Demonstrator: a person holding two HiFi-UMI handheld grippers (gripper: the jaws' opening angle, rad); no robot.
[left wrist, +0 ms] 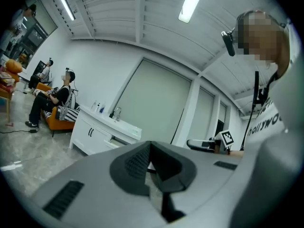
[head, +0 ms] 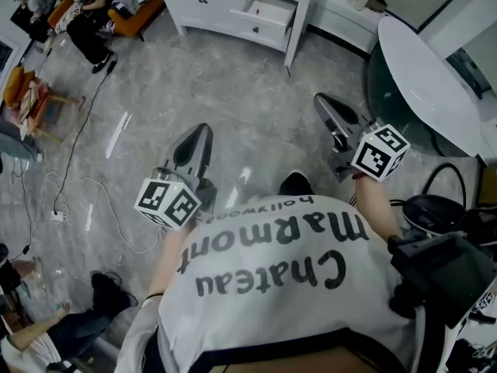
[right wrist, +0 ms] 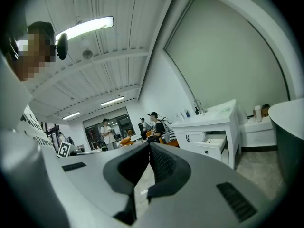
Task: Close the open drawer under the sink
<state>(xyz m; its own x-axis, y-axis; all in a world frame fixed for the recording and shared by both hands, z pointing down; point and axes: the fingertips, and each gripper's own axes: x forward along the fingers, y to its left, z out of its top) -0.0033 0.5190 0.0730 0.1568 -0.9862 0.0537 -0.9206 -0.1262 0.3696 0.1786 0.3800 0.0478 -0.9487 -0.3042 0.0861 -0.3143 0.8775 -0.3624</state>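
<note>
Left gripper [head: 199, 132] and right gripper [head: 325, 102] are held out level, side by side, jaws together and empty, well back from the open drawer [head: 266, 13].

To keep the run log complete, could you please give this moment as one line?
drawer: open, not yet reached | left gripper: shut, empty | right gripper: shut, empty

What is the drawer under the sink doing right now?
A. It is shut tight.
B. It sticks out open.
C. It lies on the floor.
B: the drawer juts out from the front of the white cabinet, so you can see inside it.
</note>
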